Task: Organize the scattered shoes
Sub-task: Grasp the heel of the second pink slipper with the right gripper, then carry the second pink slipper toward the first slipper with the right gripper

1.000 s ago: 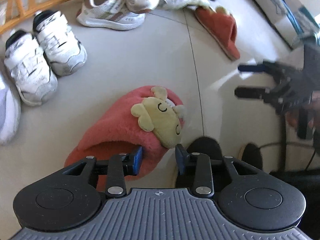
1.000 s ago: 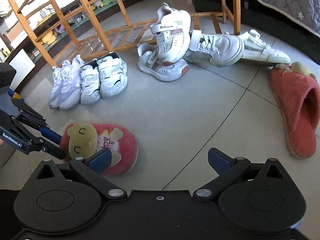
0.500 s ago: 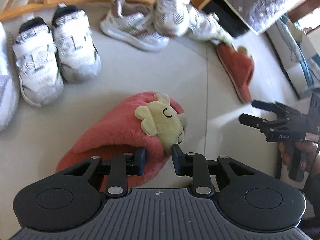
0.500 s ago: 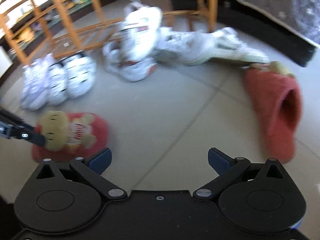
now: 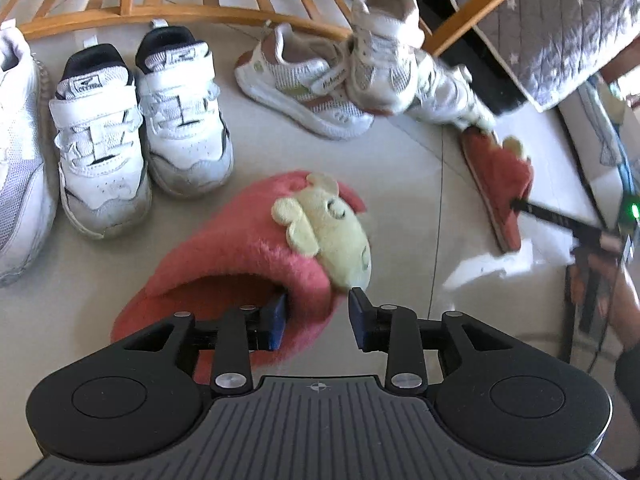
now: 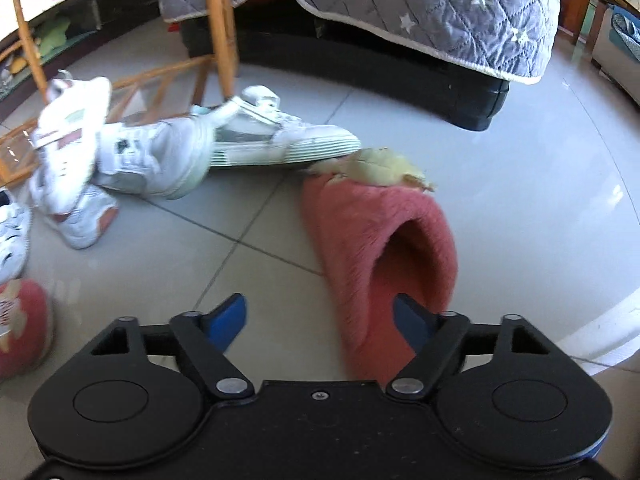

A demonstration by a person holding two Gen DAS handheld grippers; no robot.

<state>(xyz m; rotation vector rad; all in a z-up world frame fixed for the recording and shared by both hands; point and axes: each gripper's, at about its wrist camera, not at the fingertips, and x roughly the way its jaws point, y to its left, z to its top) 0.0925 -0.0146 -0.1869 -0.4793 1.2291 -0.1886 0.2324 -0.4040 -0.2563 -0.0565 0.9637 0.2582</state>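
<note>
A red plush slipper (image 5: 240,256) with a yellow animal head lies on the tiled floor just ahead of my left gripper (image 5: 316,314). Its jaws are opening: one pad sits inside the slipper's mouth, and the other stands a little off the upper's outer side. The matching red slipper (image 6: 376,240) lies by my right gripper (image 6: 320,316), whose jaws are closing. The right pad is in the slipper's opening and the left pad is clear of its side. In the left wrist view this slipper (image 5: 500,176) is at the right.
A pair of white sneakers with black collars (image 5: 140,128) stands left of the near slipper, beside another white shoe (image 5: 16,160). White-and-brown sneakers (image 5: 340,80) are piled by a wooden rack (image 5: 180,8). White sneakers (image 6: 276,136) touch the far slipper's toe. A grey quilt (image 6: 420,12) hangs behind.
My left jaws pinched the near slipper's upper, then eased apart. My right gripper swung right and down to the second slipper, and its wide jaws have narrowed around the slipper's side.
</note>
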